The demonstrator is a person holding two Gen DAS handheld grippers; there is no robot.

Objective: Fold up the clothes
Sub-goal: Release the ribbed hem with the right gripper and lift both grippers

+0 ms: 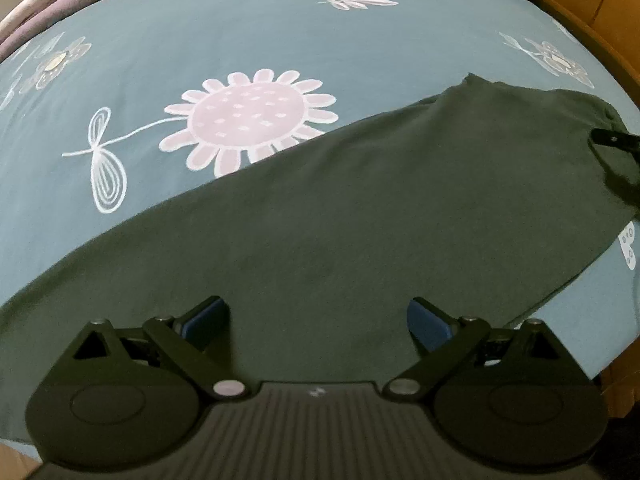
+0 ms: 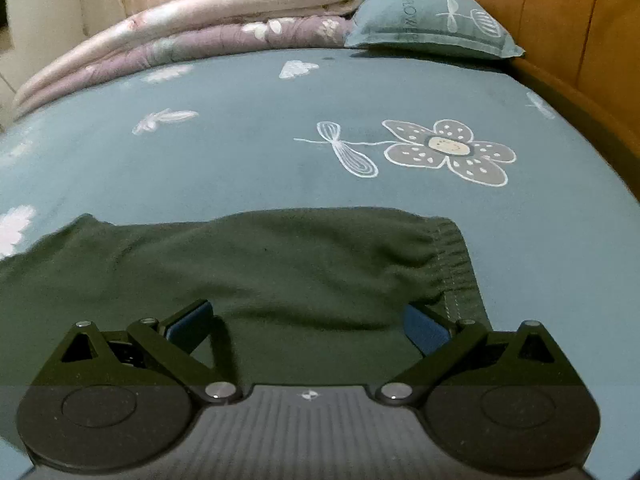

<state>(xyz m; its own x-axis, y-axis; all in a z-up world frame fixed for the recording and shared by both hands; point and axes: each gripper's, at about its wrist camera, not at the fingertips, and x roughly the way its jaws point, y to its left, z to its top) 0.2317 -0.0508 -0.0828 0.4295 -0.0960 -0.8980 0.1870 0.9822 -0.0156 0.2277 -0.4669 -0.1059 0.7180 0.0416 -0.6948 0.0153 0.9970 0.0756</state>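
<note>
**Dark green trousers lie flat on a flower-print bed, both grippers spread wide above them**

A pair of dark green knit trousers (image 1: pixel 360 208) lies stretched across a bed covered by a blue-grey sheet printed with white and pink flowers (image 1: pixel 192 40), running along the sheet's near edge. The left gripper (image 1: pixel 318 320), black with blue finger pads (image 1: pixel 204 320), hangs over the middle of the garment with its jaws wide apart and nothing between them. In the right wrist view, the right gripper (image 2: pixel 310 322) is equally wide and empty, poised over the trousers' gathered elastic waistband (image 2: pixel 452 264), which lies towards the right edge of the bed; its right pad (image 2: pixel 424 328) sits just beside the stitched band, though contact cannot be judged. At the far edge of the bed, folded pink and mauve floral quilts (image 2: pixel 192 28) are stacked beside a blue-grey pillow in matching print (image 2: pixel 432 24). An orange-brown wooden bed frame (image 2: pixel 560 20) borders the right side.
</note>
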